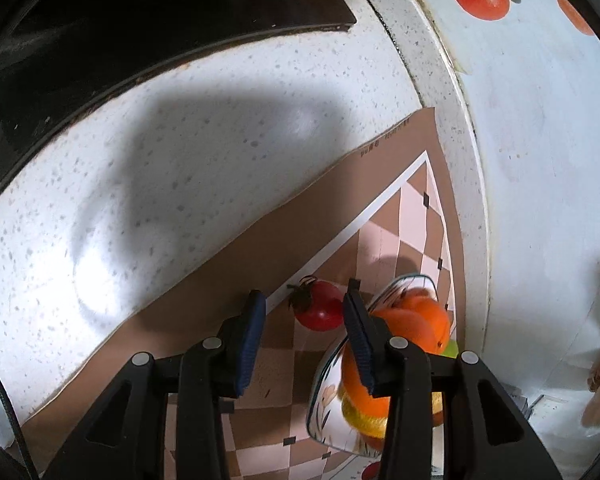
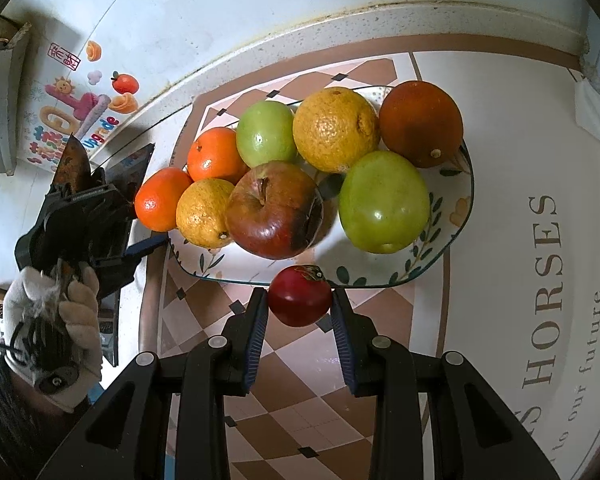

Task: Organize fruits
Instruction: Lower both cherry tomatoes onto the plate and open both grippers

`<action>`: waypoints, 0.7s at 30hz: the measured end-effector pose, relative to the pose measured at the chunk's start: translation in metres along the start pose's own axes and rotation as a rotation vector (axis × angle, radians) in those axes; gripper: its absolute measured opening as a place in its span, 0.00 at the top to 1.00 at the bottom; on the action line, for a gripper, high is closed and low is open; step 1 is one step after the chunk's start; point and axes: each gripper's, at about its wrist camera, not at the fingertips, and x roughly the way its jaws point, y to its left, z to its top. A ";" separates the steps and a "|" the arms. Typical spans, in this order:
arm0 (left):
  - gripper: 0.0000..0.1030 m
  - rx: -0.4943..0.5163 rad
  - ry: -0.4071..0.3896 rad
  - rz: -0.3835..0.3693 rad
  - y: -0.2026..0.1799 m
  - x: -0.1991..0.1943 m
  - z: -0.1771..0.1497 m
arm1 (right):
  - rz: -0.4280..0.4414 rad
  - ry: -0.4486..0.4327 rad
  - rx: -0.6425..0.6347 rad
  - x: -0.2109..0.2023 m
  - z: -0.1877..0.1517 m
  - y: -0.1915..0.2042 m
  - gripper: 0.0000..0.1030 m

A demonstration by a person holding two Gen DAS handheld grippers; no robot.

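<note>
While held: the small red fruit [image 2: 300, 296] is pinched between the pads of the right tool [image 2: 300, 310], just short of the plate [image 2: 452, 240].
Left tool [image 1: 305, 320]: the pads are parted with nothing between them; the plate rim lies just off the right-hand pad, the red fruit ahead.
Ahead of the right tool: the red apple [image 2: 274, 210] and a green apple [image 2: 383, 202] crowd the near rim.
Placing: the fruit is best lifted over the rim and lowered into the gap between those two.
Release: the pads should be spread only once the fruit is seated, or it may roll onto the mat [image 2: 300, 392] on the bench [image 1: 140, 160].
</note>
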 end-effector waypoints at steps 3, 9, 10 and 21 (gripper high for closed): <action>0.64 0.017 -0.009 0.026 -0.007 0.002 0.004 | -0.006 -0.001 0.002 0.000 -0.002 -0.001 0.66; 0.68 0.104 -0.038 0.095 -0.024 0.006 0.001 | -0.025 -0.005 0.009 -0.001 -0.003 -0.004 0.66; 0.70 0.116 -0.042 0.100 -0.026 0.006 0.000 | -0.027 -0.005 0.010 -0.001 -0.003 -0.005 0.66; 0.80 0.233 -0.071 0.171 -0.031 -0.009 -0.007 | -0.033 -0.028 0.015 -0.009 -0.001 -0.006 0.66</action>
